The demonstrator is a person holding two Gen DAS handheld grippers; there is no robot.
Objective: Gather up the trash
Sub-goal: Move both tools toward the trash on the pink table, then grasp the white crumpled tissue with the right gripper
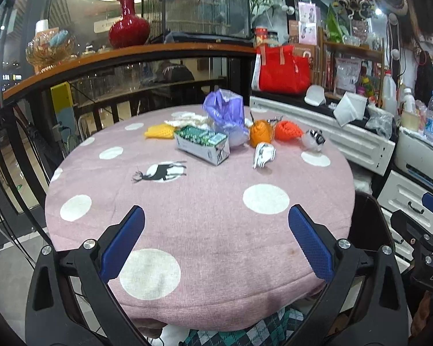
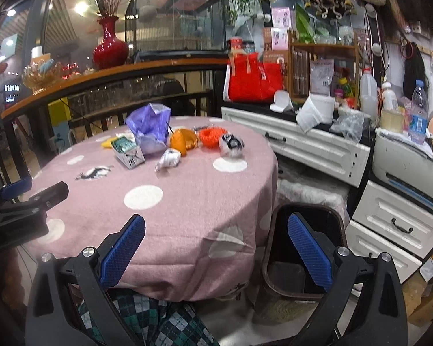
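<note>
Start of job, nothing picked up yet. Left tongs (image 1: 216, 242) and right tongs (image 2: 216, 248) both gape wide, empty, at the near edge of the bench (image 1: 187, 230). Trash lies well ahead: carton (image 1: 201, 143), purple bag (image 1: 225, 109), crumpled wrapper (image 1: 263, 154). Bin (image 2: 300, 262) sits just below the right tongs. Next, probably: reach forward and close on the wrapper.

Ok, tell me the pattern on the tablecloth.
Pink tablecloth with white dots and a dark deer print; clearest in the left wrist view.

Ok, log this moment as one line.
stage: start | left gripper: open, empty | right gripper: open, empty | trash on pink dotted tablecloth: untouched | dark bin: beside table
</note>
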